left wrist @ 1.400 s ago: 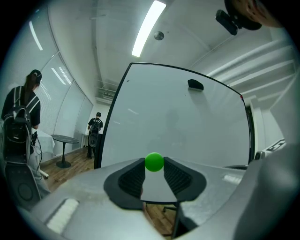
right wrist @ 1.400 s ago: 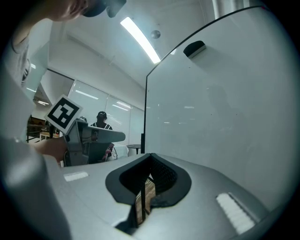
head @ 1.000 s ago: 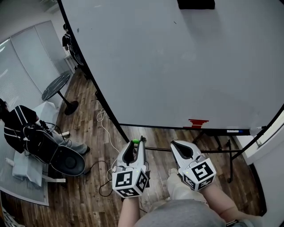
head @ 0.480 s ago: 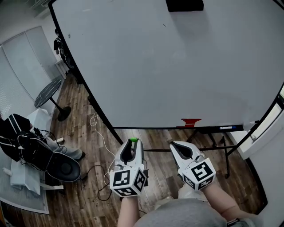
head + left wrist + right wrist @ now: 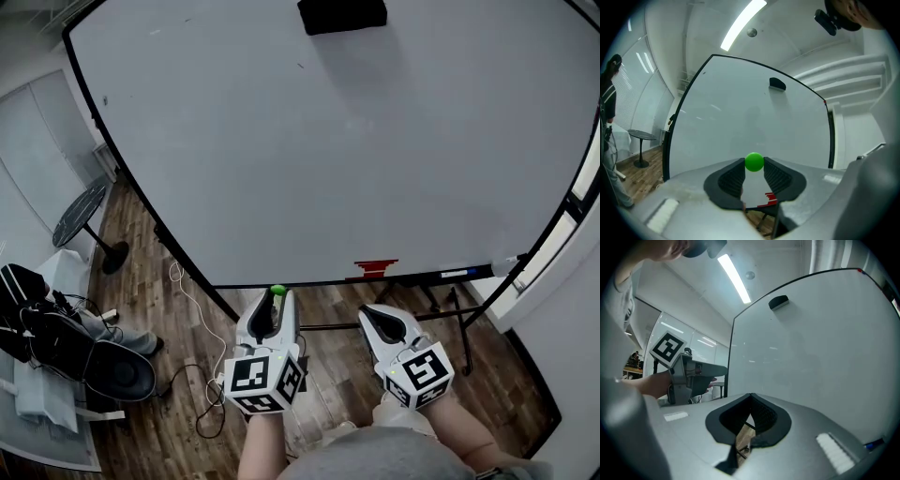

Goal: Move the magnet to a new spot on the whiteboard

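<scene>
Magnet [image 5: 754, 161] first: a small green ball, pinched right at the tips of the left tool [image 5: 277, 294], one ribbed pad pressing on each side. That tool is clenched on it, jaws held a ball's width apart. From where I stand it points up toward 12 o'clock. The magnet sits just at the lower edge of the whiteboard [image 5: 328, 141], a touch left of centre. Whether the ball actually touches the board, I can't tell.

Right tool [image 5: 367, 312] is beside it at about 3 o'clock, close to its partner but apart. Its jaws are closed tip to tip with nothing between them, only floor showing through the gap behind. Each tool carries its marker cube nearest the person, whose hands grip just behind.

Whiteboard is big and blank, filling everything from 10 through 2 o'clock. A black eraser [image 5: 341, 14] sticks up near the top edge at 12 o'clock. Along the bottom rail, toward 5 o'clock on the board, sits a small red piece [image 5: 375, 270], and further along the rail lies a marker [image 5: 466, 273].

Off at 9 o'clock a round side table [image 5: 80, 214] stands on the wood floor [image 5: 178, 375]. A white cable [image 5: 190, 298] trails between it and the board's frame.
</scene>
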